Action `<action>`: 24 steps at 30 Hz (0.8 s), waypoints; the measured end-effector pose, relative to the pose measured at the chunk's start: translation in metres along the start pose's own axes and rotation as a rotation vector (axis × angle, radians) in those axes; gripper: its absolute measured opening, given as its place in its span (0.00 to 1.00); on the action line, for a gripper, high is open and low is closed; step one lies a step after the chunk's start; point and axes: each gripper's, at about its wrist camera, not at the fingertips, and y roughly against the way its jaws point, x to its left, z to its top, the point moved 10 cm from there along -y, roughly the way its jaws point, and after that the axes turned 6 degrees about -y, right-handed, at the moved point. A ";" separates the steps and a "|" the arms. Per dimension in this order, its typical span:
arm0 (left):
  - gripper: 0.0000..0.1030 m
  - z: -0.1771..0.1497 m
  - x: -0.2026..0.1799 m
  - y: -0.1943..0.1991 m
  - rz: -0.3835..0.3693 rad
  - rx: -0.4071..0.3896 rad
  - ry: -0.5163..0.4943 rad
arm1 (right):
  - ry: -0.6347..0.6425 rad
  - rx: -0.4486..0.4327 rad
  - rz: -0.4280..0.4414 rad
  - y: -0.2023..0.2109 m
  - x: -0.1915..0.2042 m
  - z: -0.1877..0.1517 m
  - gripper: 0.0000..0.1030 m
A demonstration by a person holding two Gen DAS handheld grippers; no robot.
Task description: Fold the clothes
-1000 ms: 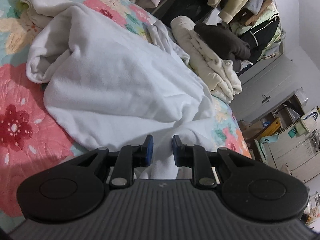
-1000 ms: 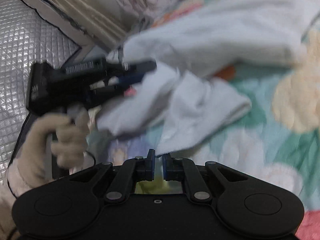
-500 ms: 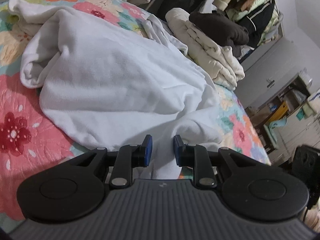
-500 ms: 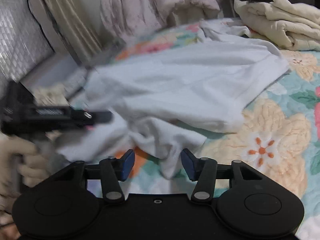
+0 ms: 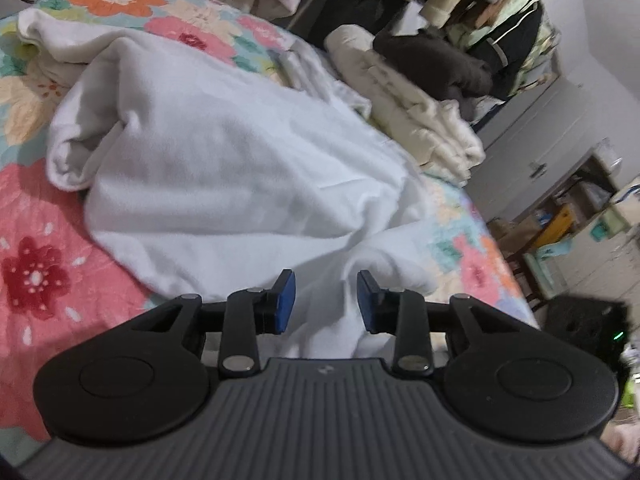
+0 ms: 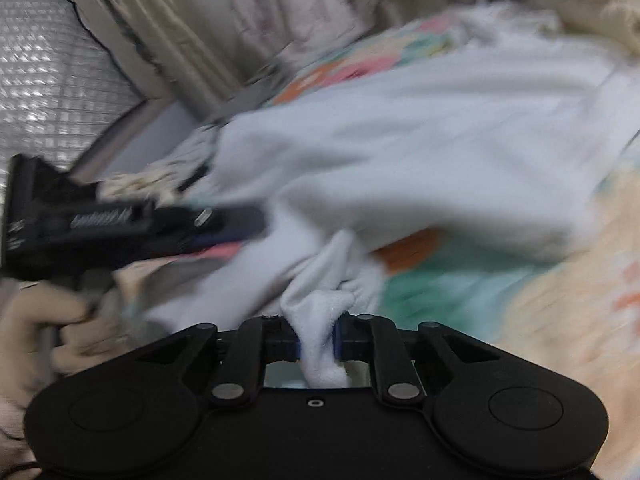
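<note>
Over bedspread (image 6: pixel 460 292), right claw (image 6: pixel 318 338) pinches white garment (image 6: pixel 400 168).

both wrist views look down along their tongs, close over the bed (image 5: pixel 36 280) (sharing the white garment (image 5: pixel 224 184)).

We note both grippers, left (image 5: pixel 326 300) and right (image 6: pixel 318 344): black housings, round side discs, silver pivot screws, blue pads (image 5: pixel 285 300).

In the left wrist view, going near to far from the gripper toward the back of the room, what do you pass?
left gripper → white garment → folded cream clothes → dark brown garment → hanging clothes
</note>
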 end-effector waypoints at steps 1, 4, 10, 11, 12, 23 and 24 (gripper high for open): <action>0.36 0.001 -0.003 0.001 -0.043 -0.003 0.029 | -0.030 0.034 0.051 -0.007 0.009 -0.007 0.17; 0.39 0.004 -0.004 0.006 -0.085 -0.013 0.086 | -0.051 0.158 0.179 -0.027 0.041 -0.030 0.17; 0.43 0.008 -0.001 0.032 -0.025 0.012 -0.014 | 0.049 0.345 0.409 -0.035 0.115 -0.063 0.19; 0.50 0.009 0.003 0.036 -0.007 0.008 -0.023 | 0.066 0.343 0.409 -0.034 0.120 -0.063 0.25; 0.52 0.010 0.006 0.041 0.010 0.004 -0.032 | 0.064 0.318 0.372 -0.033 0.114 -0.059 0.29; 0.62 -0.009 -0.021 0.018 0.095 0.066 -0.217 | -0.344 -0.108 0.084 0.065 -0.037 0.015 0.57; 0.64 -0.013 -0.026 0.013 0.107 0.071 -0.243 | -0.372 -0.141 0.052 0.070 -0.050 0.019 0.57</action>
